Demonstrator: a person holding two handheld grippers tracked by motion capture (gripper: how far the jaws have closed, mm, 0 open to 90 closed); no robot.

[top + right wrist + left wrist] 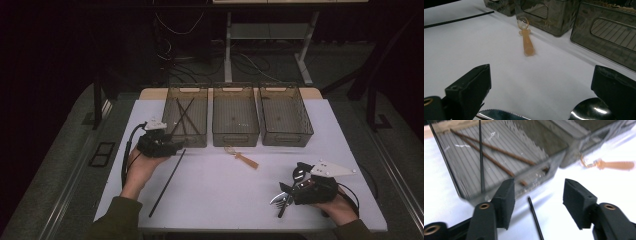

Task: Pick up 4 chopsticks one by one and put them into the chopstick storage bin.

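Observation:
My left gripper (174,146) hovers at the front corner of the left bin (192,140), held by a hand. In the left gripper view, the gripper (539,188) stands open, and the end of a thin black rod (535,217) lies on the white table below the gap, untouched. That black rod (167,182) runs diagonally toward the table's front edge. Inside the left bin (531,176) lie brown sticks (499,151) and black rods (481,157). My right gripper (291,190) is open (541,72) over a knife (501,115) and a spoon (587,111) at the front right.
Two more smoky bins stand in the row, the middle bin (235,138) and the right bin (287,139). A small orange-handled scoop (243,158) lies in front of the middle bin. Cutlery (281,199) is piled by the right hand.

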